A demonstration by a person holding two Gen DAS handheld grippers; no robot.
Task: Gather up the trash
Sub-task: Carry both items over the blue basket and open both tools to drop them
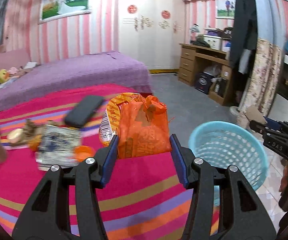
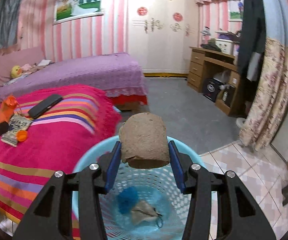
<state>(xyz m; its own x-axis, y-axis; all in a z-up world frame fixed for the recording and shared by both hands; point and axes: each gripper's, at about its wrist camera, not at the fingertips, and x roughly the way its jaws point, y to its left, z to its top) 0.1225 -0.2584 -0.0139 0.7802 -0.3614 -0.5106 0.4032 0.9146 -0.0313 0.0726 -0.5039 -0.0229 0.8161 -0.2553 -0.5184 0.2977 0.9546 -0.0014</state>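
My left gripper (image 1: 143, 138) is shut on an orange plastic bag (image 1: 144, 128) and holds it above the striped red blanket (image 1: 124, 180); an orange snack wrapper (image 1: 112, 120) lies just behind it. My right gripper (image 2: 144, 150) is shut on a brown cardboard tube (image 2: 144, 143) and holds it over the light blue mesh waste basket (image 2: 88, 160), which stands beside the blanket edge (image 1: 229, 148). Inside the basket lie a blue scrap (image 2: 128, 198) and a grey crumpled piece (image 2: 144, 212). The right gripper also shows at the right edge of the left wrist view (image 1: 253, 123).
On the blanket lie a black phone (image 1: 84, 111), a patterned booklet (image 1: 59, 148), an orange cap (image 1: 84, 153) and small scraps (image 1: 16, 136). A purple bed (image 2: 74, 74), a wooden desk (image 2: 209, 68), a floral curtain (image 2: 267, 96) and grey floor (image 2: 179, 104) lie beyond.
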